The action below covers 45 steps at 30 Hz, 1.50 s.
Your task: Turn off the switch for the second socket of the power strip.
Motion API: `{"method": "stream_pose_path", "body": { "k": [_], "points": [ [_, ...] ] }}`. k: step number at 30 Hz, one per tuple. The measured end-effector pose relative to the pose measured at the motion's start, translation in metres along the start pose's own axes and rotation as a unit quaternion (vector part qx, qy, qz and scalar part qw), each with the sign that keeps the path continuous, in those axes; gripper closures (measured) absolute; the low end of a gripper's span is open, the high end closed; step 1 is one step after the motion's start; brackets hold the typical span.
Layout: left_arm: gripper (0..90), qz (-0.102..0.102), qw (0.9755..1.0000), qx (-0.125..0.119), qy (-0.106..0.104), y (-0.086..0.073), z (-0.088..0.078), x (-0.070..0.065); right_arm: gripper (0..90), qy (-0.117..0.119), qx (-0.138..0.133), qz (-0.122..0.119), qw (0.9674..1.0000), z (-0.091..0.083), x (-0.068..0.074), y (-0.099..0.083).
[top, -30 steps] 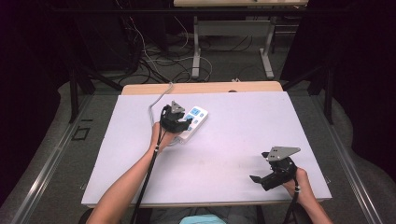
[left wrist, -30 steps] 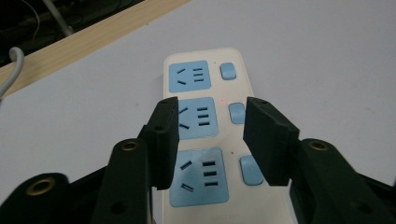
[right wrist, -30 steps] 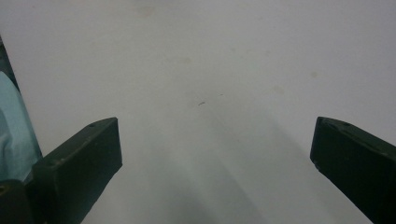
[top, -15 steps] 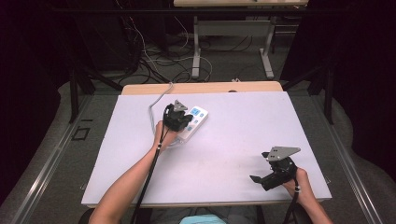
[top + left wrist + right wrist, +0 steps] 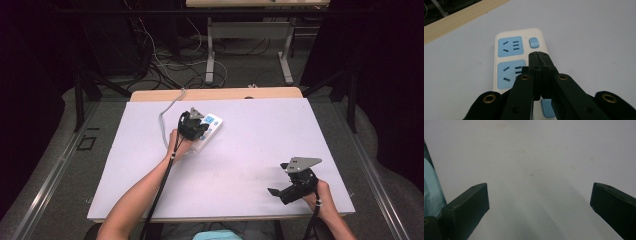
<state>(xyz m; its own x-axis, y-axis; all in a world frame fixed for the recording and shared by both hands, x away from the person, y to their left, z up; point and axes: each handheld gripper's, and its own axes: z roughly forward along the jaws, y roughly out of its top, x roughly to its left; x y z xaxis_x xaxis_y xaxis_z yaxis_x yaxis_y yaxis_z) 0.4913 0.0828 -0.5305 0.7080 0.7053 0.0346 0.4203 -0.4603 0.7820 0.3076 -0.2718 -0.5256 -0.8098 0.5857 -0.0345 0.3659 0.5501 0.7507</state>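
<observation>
A white power strip [image 5: 214, 124] [image 5: 510, 46] with light blue sockets lies on the far left part of the white table [image 5: 250, 150]. My left gripper [image 5: 192, 126] [image 5: 538, 53] hovers low over it, shut, with nothing between its jaws. In the left gripper view the closed tips point at a small blue switch [image 5: 534, 42] beside the far socket; I cannot tell whether they touch the strip. My right gripper [image 5: 278, 179] [image 5: 539, 202] rests near the table's front right corner, open, with bare tabletop between its jaws.
A grey cable [image 5: 166, 114] runs from the strip toward the table's far edge, where a wooden board [image 5: 215, 94] shows. Table legs and loose cables [image 5: 200, 65] lie on the floor beyond. Dark curtains stand on both sides.
My left gripper has edged a little to the right over the power strip. The right gripper has stayed where it was.
</observation>
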Motion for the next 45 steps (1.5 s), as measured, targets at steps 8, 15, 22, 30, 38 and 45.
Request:
{"method": "stream_pose_path", "body": {
  "k": [8, 15, 22, 30, 38, 45],
  "points": [
    [89.8, 0.001, 0.9999, 0.013, -0.003, 0.001, 0.003, -0.001, 1.8, 0.000, 0.001, -0.007, 1.0000, 0.001, -0.001, 0.000],
    [89.8, 0.004, 0.9998, 0.022, -0.004, 0.002, 0.007, -0.002, 1.8, 0.000, 0.003, -0.007, 1.0000, 0.001, -0.001, 0.000],
    [89.8, 0.003, 0.9997, 0.026, -0.006, 0.003, 0.010, -0.003, 1.8, -0.002, -0.002, -0.006, 1.0000, 0.002, -0.001, 0.000],
    [89.8, 0.006, 0.9994, 0.032, -0.004, 0.003, 0.013, -0.004, 1.8, -0.002, -0.002, -0.006, 1.0000, 0.002, -0.001, 0.000],
    [89.8, 0.004, 0.9994, 0.034, -0.007, 0.003, 0.014, -0.003, 1.8, -0.003, 0.000, -0.005, 1.0000, 0.001, 0.000, 0.000],
    [89.8, 0.002, 0.9995, 0.031, -0.011, 0.002, 0.014, -0.001, 1.8, 0.000, 0.007, -0.003, 1.0000, 0.002, 0.000, 0.000]
  ]
}}
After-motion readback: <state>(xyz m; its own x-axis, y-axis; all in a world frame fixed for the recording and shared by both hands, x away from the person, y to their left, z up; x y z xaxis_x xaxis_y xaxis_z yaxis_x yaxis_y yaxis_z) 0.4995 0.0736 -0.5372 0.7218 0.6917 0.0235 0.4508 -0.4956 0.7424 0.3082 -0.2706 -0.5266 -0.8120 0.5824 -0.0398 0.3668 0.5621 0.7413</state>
